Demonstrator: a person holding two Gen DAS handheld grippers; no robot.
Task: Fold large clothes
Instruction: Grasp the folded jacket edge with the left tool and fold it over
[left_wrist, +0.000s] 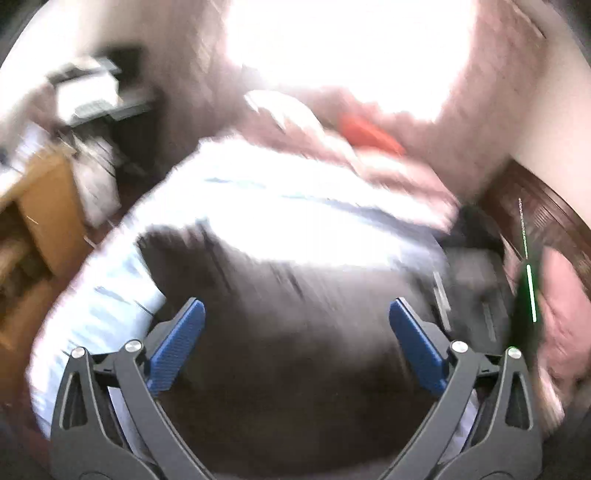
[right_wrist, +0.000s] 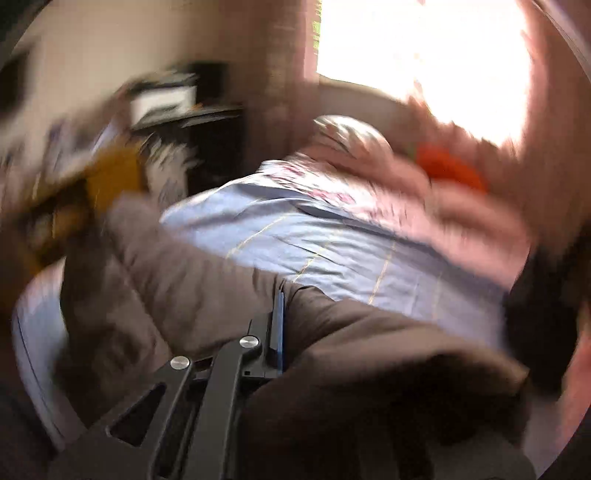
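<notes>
A large dark brown garment (left_wrist: 295, 332) lies on the light blue bed sheet (left_wrist: 240, 210); both views are blurred by motion. My left gripper (left_wrist: 297, 314) hovers over it, its blue-padded fingers (left_wrist: 177, 347) spread wide with nothing between them. In the right wrist view the same brown garment (right_wrist: 192, 280) drapes over and around my right gripper (right_wrist: 282, 295), which is shut on a fold of it. Only its left finger (right_wrist: 277, 332) shows; cloth hides the other.
A pink quilt (left_wrist: 388, 162) and an orange item (left_wrist: 369, 133) lie at the far side of the bed below a bright window. A wooden cabinet (left_wrist: 44, 206) and a dark desk (left_wrist: 122, 110) stand to the left. A dark wooden headboard (left_wrist: 546, 218) curves at right.
</notes>
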